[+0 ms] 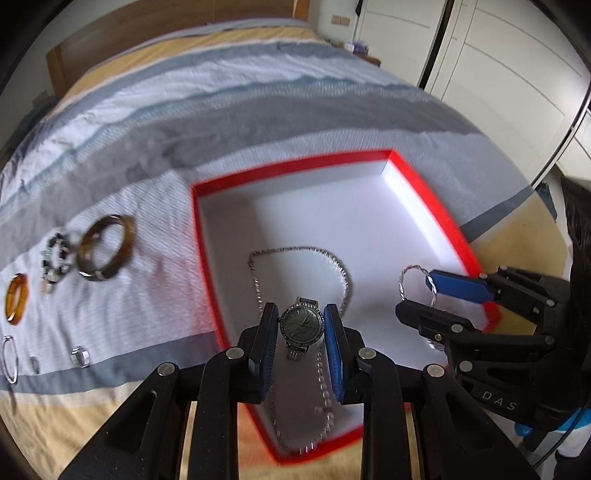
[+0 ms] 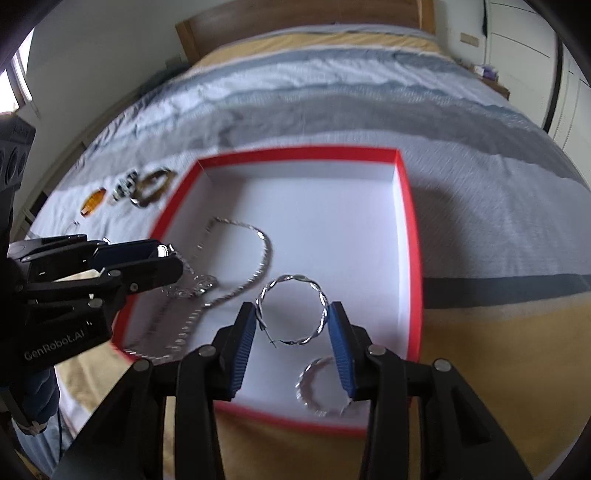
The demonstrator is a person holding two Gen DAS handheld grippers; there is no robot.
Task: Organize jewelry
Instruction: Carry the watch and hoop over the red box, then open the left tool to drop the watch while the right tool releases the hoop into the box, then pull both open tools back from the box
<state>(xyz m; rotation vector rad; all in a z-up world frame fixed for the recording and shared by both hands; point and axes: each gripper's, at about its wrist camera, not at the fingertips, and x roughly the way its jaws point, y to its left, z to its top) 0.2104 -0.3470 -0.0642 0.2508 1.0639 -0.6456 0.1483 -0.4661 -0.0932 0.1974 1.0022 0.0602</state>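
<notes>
My left gripper (image 1: 301, 326) is shut on a silver watch (image 1: 301, 325) with a grey dial, held above the near left part of the red-rimmed white box (image 1: 207, 236). My right gripper (image 2: 293, 321) is shut on a twisted silver hoop earring (image 2: 321, 295), held above the box's near part (image 2: 412, 229). A second silver hoop (image 2: 308, 384) lies on the box floor under it. A silver chain necklace (image 1: 325, 258) lies in the box; it also shows in the right wrist view (image 2: 258, 266). The right gripper shows in the left wrist view (image 1: 428, 295), the left gripper in the right wrist view (image 2: 170, 258).
On the bedspread left of the box lie a brown bangle (image 1: 105, 247), a dark bead bracelet (image 1: 55, 258), an amber ring (image 1: 16, 297), a silver hoop (image 1: 9, 360) and small clear rings (image 1: 79, 356). A wooden headboard (image 2: 295, 18) and white wardrobe doors (image 1: 498, 55) stand beyond.
</notes>
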